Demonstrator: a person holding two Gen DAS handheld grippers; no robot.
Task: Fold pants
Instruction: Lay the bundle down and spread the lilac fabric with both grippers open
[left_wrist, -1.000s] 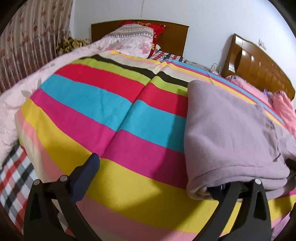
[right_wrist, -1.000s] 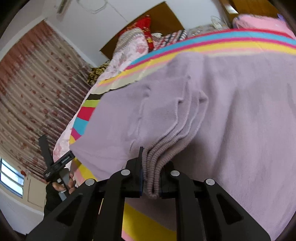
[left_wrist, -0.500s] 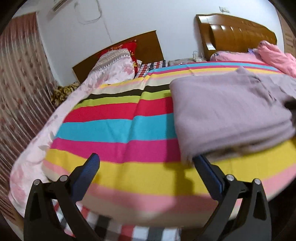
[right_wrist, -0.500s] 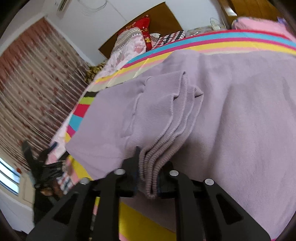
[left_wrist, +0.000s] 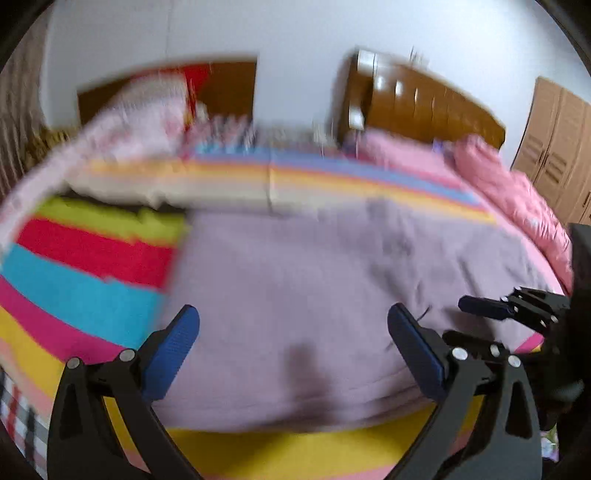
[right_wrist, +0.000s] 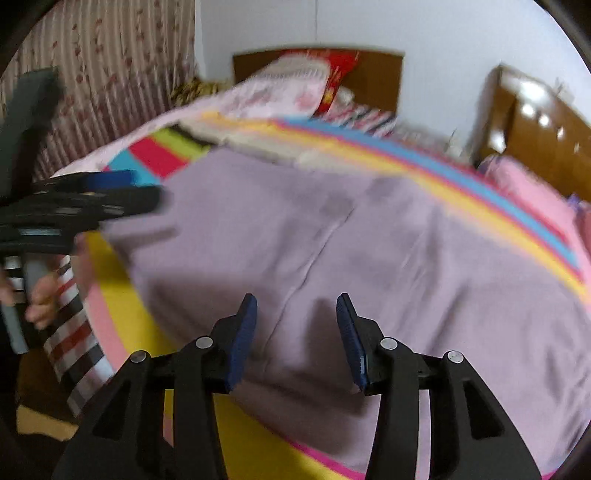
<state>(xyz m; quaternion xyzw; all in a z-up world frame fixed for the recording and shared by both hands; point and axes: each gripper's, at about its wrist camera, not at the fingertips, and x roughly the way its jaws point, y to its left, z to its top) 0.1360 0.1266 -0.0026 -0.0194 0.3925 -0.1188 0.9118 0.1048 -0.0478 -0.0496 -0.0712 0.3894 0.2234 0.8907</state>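
Pants (left_wrist: 295, 280): plain pale mauve throughout. Bedsheet (left_wrist: 92, 269): broad stripes of lime, red, turquoise, magenta, yellow and pink. Quilt (right_wrist: 280, 92): pale pink with a faint floral print. Pillow (right_wrist: 338, 79): red. Curtain (right_wrist: 110, 74): cream with dark vertical stripes and reddish flowers. Headboard (left_wrist: 424, 107): glossy brown wood. Second bed's bedding (left_wrist: 517, 206): solid pink. Gripper pads (right_wrist: 242, 339): blue on black frames.

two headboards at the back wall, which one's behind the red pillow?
The plain flat dark-brown headboard on the left, behind the red pillow. The other headboard, on the right, is glossy, panelled and lighter, with pink bedding before it.
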